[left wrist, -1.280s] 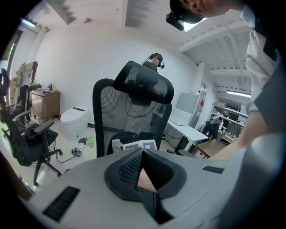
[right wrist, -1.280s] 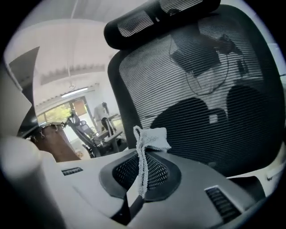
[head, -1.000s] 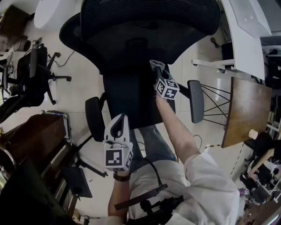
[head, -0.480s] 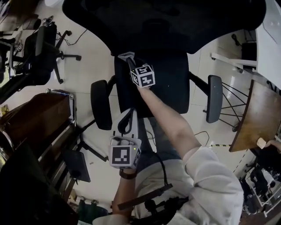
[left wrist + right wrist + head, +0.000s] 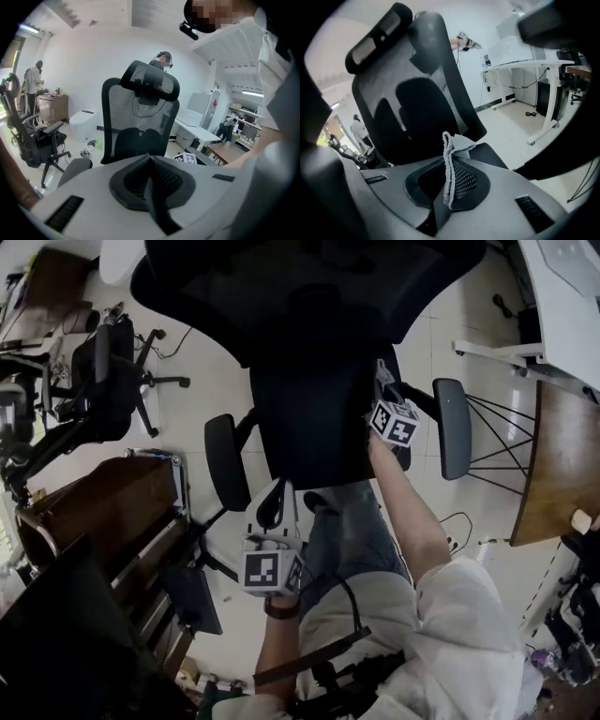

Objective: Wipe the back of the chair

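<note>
Down in the head view, shows the chair (image 5: pixel 314 427) from above, with its back (image 5: pixel 309 296) at the top. Puts the right claw (image 5: pixel 382 381) low at the chair's right side, just beside an armrest (image 5: pixel 450 427). Leaves the left claw (image 5: pixel 274 493) well apart, by the chair's near edge.

Over in the left gripper view, reads jaws pressed together on nothing, pointed at the back.

Over in the right gripper view, reads jaws clamped on a grey cloth (image 5: pixel 451 159), its free end standing up just before the lower back. Cannot tell whether it touches.

Looks mid-wipe, as a judgement. Finds no mark telling wiped from unwiped, so the upper back and headrest (image 5: pixel 150 82) are probably left to do.
</note>
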Demonstrator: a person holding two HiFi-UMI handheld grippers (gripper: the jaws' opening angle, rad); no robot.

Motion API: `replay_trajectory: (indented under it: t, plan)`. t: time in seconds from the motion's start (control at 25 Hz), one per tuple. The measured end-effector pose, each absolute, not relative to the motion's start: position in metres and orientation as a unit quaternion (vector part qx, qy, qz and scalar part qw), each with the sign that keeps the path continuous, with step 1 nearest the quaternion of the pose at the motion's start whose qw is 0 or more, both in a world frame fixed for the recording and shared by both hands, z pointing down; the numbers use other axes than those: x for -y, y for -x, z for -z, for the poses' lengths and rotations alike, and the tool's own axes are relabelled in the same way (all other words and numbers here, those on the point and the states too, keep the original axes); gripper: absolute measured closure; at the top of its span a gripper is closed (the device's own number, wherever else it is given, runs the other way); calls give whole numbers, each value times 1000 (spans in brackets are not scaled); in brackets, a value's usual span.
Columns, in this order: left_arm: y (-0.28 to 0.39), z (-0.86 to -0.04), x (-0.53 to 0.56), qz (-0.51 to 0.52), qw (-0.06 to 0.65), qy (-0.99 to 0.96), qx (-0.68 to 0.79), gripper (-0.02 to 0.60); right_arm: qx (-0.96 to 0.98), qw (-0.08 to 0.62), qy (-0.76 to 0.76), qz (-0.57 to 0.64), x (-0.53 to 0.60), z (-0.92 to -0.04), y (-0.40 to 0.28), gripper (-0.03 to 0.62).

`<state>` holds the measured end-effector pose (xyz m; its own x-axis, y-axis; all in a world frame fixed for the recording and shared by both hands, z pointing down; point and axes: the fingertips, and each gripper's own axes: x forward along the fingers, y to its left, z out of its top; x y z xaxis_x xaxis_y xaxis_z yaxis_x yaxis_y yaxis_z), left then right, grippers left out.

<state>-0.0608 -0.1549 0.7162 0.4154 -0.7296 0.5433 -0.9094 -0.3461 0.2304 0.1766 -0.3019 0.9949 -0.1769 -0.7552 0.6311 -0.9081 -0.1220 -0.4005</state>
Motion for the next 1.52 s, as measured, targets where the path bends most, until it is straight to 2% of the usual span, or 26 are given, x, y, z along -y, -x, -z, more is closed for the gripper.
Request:
replay_trajectory:
  t: [0.12,0.24,0.44,0.52,0.68,0.84,1.04,1.52]
  plan:
    - [27,-675,108,-176,230,-818,497,558,686,19,-624,-375,204,-899,-182,580]
    - [6,-617,39,-157,197,-842,477,558,728,-33,-604,-322,100,-777,-158,580]
    - [49,-523,-165,-112,161,-861,469,558,817,-36,-551,-164,-123,-575,-68,580]
    - [66,-501,-237,-85,162,-861,475,558,824,-38,-554,-114,-208,-514,-56,580]
    - [48,-432,-330,-57,138,-876,458,558,825,-53,-557,-78,-323,-420,-65,580]
    - [28,-368,-392,-38,107,-887,448,558,828,-59,-552,-82,-393,-364,-74,580]
    - [13,-326,-421,-29,88,-885,456,558,837,-54,-539,-79,-425,-330,-82,580]
    - [3,-297,-460,-31,71,-884,461,558,847,-58,-524,-73,-462,-296,-92,580]
